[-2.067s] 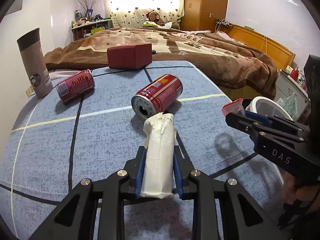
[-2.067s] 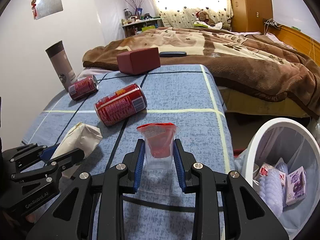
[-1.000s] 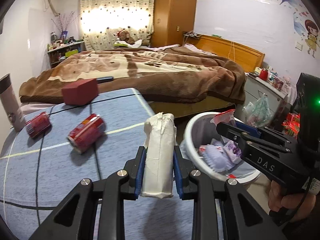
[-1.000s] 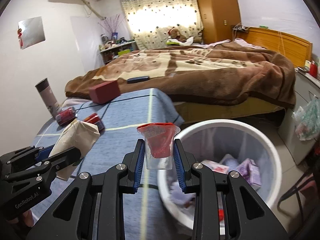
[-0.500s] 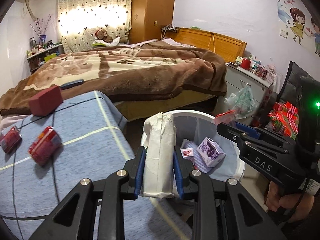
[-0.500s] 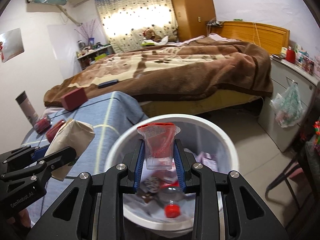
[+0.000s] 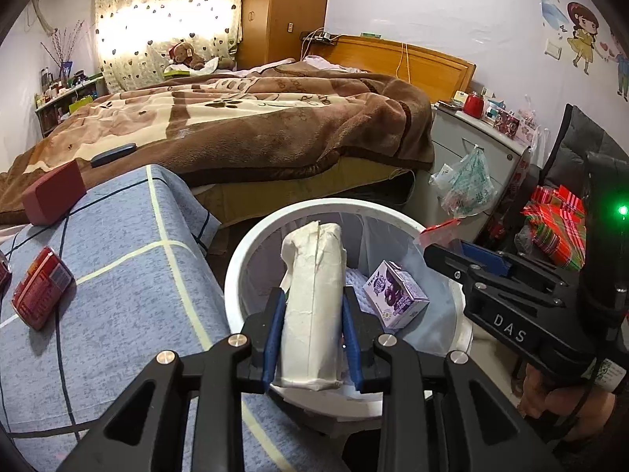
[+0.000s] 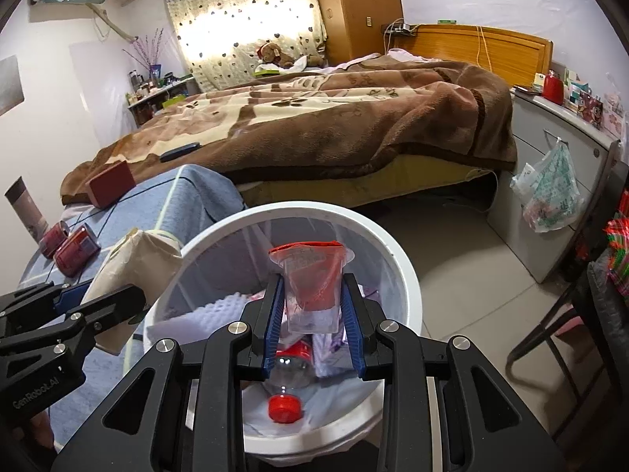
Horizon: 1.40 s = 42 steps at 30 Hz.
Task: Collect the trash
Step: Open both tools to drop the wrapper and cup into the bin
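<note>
The left gripper (image 7: 312,338) is clamping its jaws on a white paper bag (image 7: 313,306) over the white bin (image 7: 251,251) beside the surface's edge; the right gripper (image 8: 312,324) is pinching a clear plastic cup (image 8: 310,283) above the same bin.
</note>
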Motion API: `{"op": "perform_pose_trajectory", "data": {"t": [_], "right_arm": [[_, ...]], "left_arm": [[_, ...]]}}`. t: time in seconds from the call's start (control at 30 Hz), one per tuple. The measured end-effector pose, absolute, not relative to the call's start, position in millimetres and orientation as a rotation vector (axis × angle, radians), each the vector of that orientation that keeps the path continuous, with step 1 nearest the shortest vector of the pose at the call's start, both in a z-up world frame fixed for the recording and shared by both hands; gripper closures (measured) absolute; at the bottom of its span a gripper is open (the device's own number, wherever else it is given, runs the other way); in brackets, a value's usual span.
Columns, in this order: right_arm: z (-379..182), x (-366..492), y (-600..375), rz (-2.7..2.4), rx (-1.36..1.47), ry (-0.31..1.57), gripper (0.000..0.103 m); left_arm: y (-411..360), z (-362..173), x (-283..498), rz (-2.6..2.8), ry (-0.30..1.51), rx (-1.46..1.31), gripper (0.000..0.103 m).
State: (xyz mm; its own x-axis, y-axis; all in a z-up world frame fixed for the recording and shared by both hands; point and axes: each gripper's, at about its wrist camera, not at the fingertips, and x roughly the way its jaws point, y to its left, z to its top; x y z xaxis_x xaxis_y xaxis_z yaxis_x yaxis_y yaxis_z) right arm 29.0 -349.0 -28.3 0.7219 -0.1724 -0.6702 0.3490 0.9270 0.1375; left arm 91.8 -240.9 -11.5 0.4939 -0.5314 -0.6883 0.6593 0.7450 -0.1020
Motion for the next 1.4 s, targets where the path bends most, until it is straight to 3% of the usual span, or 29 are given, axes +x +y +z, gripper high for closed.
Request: {"op": "perform_pose_trajectory", "data": {"t": [0.3,0.43,0.6,1.4], "right_arm": [[-34,29,-352,-0.299,0.258,0.735,0.071],[-33,30,-353,-0.3,0.26,0.732,0.047],[-31,28,-352,-0.309,0.261,0.719,0.047],[-18,20,-336,-0.287,0.261,0.672,0.047]], "left_arm": [[-246,-16,94,-0.719,0.78,0.183,0.063],[-245,-16,95,-0.708,0.78,0.182,0.053],[-241,-14,94,-0.693,0.773,0.177,0.045],[-205,2,82,-0.643,0.716,0.141,0.045]]}}
